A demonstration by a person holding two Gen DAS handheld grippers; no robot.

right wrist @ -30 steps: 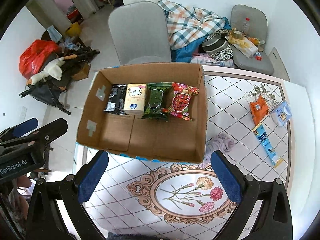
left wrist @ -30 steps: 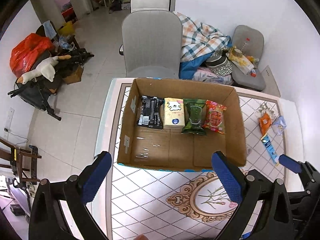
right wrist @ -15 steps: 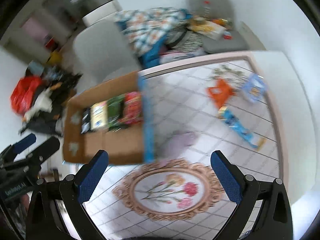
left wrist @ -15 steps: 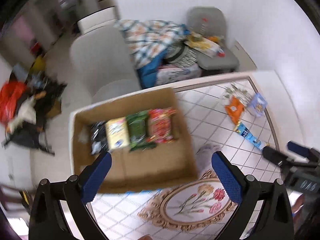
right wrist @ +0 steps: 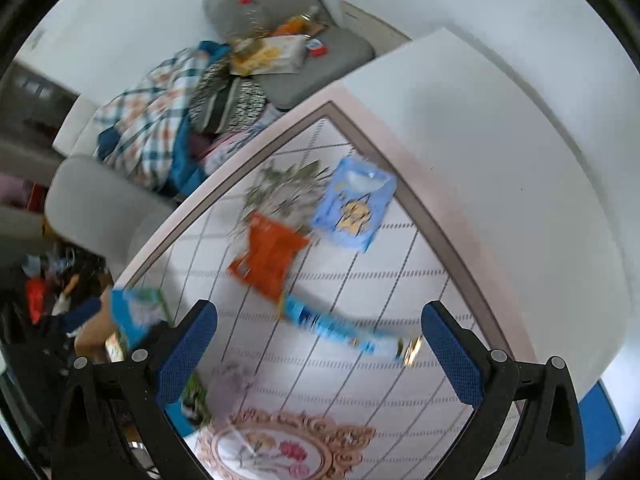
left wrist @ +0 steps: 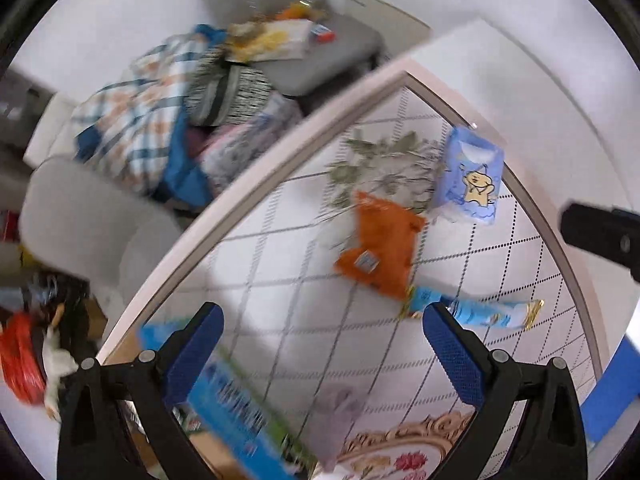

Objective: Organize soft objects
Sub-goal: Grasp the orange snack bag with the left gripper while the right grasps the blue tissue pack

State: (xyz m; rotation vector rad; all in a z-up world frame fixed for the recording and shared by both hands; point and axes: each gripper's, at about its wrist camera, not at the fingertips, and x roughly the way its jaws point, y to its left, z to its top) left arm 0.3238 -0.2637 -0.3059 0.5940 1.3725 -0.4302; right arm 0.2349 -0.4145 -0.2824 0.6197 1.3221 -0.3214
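Observation:
Both views are motion-blurred. On the tiled table lie an orange packet (left wrist: 380,248) (right wrist: 270,258), a light blue tissue pack with a cartoon figure (left wrist: 470,178) (right wrist: 354,208), and a long blue tube packet (left wrist: 476,312) (right wrist: 344,330). A greyish-purple cloth (left wrist: 336,412) (right wrist: 228,388) lies near the cardboard box, whose corner (left wrist: 236,412) (right wrist: 134,316) shows at lower left. My left gripper (left wrist: 320,356) is open and empty above the table, short of the packets. My right gripper (right wrist: 320,356) is open and empty, just before the blue tube.
The table's far edge (left wrist: 304,128) (right wrist: 256,144) borders a grey chair (left wrist: 88,216) and a pile of checked bedding and clothes (left wrist: 132,120). A grey cushion with clutter (right wrist: 288,44) lies by the wall. The right gripper's body shows at the left view's right edge (left wrist: 600,236).
Both grippers have swung right, away from the cardboard box and toward the loose packets at the table's far right. Both stay open and empty.

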